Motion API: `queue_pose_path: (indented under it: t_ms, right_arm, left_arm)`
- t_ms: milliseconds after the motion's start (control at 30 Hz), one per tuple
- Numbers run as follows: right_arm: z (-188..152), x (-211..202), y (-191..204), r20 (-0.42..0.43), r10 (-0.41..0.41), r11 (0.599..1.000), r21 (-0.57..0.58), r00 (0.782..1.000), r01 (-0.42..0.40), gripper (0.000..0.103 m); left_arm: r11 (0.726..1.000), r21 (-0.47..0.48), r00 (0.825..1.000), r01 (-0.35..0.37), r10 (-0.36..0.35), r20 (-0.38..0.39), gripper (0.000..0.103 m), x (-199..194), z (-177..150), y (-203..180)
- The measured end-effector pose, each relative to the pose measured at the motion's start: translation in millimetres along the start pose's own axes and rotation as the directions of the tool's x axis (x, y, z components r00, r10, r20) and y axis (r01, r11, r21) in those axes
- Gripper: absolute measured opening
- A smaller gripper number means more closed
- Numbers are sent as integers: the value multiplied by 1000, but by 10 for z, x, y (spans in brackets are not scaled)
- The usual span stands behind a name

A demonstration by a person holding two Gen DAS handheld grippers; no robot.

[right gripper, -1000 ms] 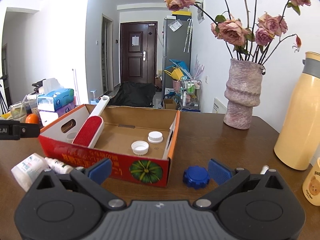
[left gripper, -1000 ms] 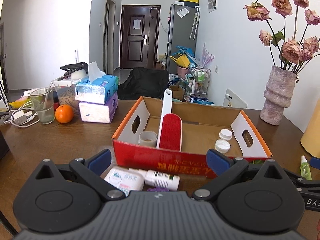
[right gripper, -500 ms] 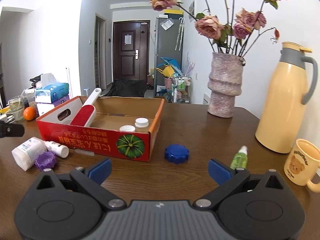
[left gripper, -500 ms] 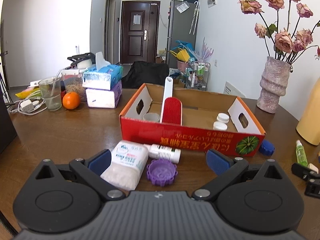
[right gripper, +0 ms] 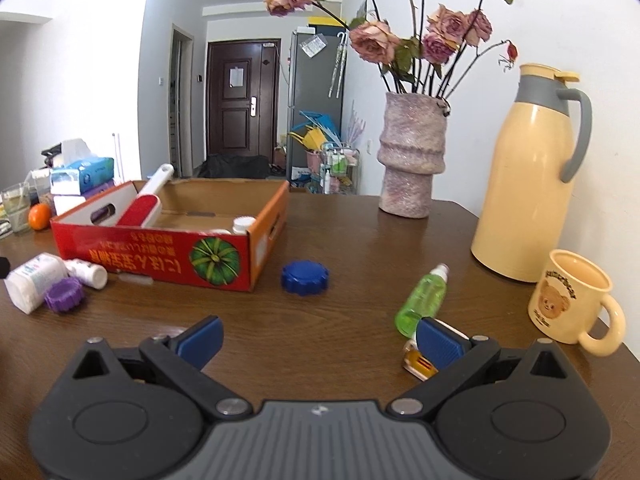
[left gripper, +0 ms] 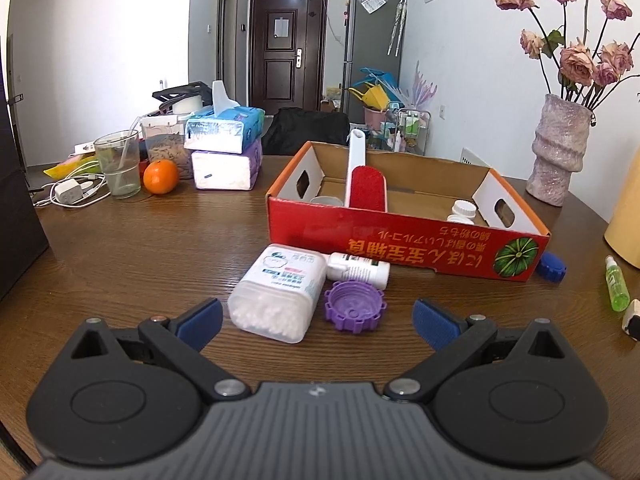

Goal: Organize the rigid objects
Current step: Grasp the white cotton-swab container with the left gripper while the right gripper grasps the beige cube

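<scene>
While both claws hang just above the dark wood surface (left gripper: 120,248), neither one is gripping anything. Left claw (left gripper: 316,320) has its blue-padded fingers (left gripper: 199,322) spread wide apart, and sitting right in front of the gap are a clear plastic tub of cotton swabs with a white label (left gripper: 280,292) and a purple ridged plastic cap (left gripper: 355,306), open side up, just beside each other. Touching the back of those two is a small white plastic bottle (left gripper: 358,270) lying on its side, right against the front wall of the red cardboard box with the pumpkin picture (left gripper: 400,240).

Right claw (right gripper: 320,340) is spread open too, nothing between the pads. Its right-side pad partly covers a small yellow and white gadget (right gripper: 418,362), can't tell what that is. Just past that lies a green see-through spray bottle with a white nozzle (right gripper: 422,298) on its side, well off to the right of the box. A blue ridged plastic cap (right gripper: 305,277) sits near the box's right front corner.

Inside the box: a red lint brush with a long white handle (left gripper: 362,184) leaning over the back wall, plus a white-capped little bottle (left gripper: 462,212) toward the right end. Further right of the box there's a pinkish textured vase of dried roses (right gripper: 412,156), a tall cream thermos jug with a grey handle (right gripper: 528,176) and a cream bear mug (right gripper: 572,296).
</scene>
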State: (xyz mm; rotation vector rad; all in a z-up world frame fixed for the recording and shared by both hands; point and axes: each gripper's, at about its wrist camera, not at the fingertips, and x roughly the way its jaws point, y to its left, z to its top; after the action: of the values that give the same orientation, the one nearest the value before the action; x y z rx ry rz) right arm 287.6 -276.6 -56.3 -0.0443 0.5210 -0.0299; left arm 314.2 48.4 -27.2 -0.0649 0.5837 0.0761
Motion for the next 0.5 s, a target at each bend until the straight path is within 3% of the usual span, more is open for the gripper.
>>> queue_pose_path:
  t_ms: [500]
  right_arm:
    - [-189, 235, -402, -100, -59, 997, 43, 993, 64, 103]
  left_arm:
    - [999, 25, 999, -39, 40, -24, 103, 215, -82, 284]
